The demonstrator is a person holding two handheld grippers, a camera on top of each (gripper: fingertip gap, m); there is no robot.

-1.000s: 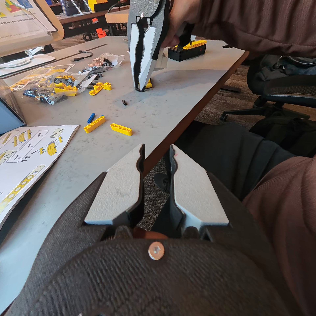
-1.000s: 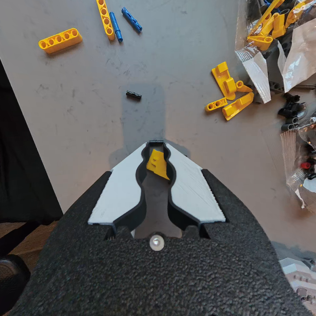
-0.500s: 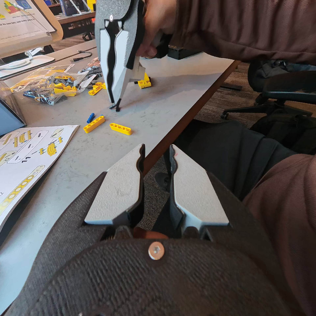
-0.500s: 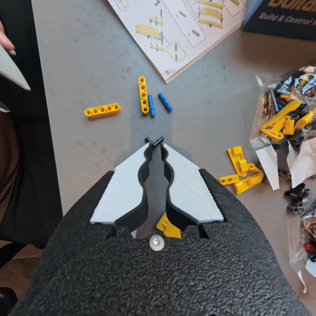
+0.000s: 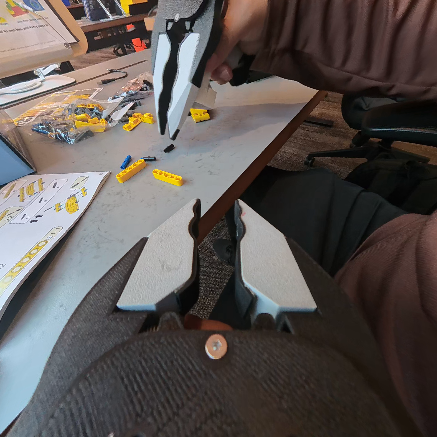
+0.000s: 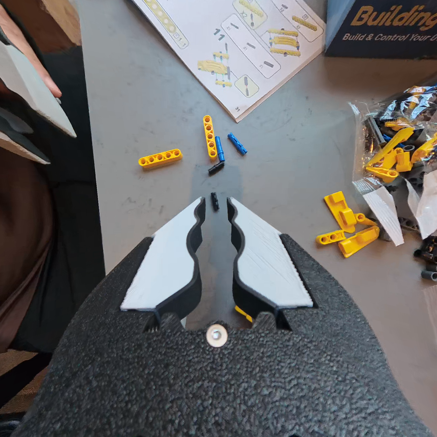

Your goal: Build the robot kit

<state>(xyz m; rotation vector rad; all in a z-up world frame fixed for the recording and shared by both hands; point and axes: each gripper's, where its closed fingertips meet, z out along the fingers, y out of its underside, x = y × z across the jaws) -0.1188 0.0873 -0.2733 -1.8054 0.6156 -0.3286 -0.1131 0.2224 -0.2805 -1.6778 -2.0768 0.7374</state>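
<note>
My right gripper point(image 6: 215, 201) is open and empty, a little above the grey table point(image 6: 142, 94). A small black pin point(image 6: 214, 201) lies on the table right under the gap between its tips. A second black pin point(image 6: 216, 168) lies just beyond it, next to a blue pin point(image 6: 220, 149) and a yellow beam point(image 6: 210, 136). The left wrist view shows the right gripper point(image 5: 168, 134) pointing down over the first black pin point(image 5: 169, 148). My left gripper point(image 5: 217, 208) is open and empty, over the table's near edge.
A second yellow beam point(image 6: 160, 158) and another blue pin point(image 6: 237, 143) lie nearby. An instruction booklet point(image 6: 236, 47), a dark box point(image 6: 383, 28), a clear bag of parts point(image 6: 402, 153) and loose yellow pieces point(image 6: 343, 217) lie around. An office chair point(image 5: 390, 123) stands off the table. Tip to tip, the grippers are about 15 centimeters apart.
My right gripper carried a black pin from the yellow piece over to the other black pin, then opened and lifted; the pin now lies on the table. My left gripper has not moved.
</note>
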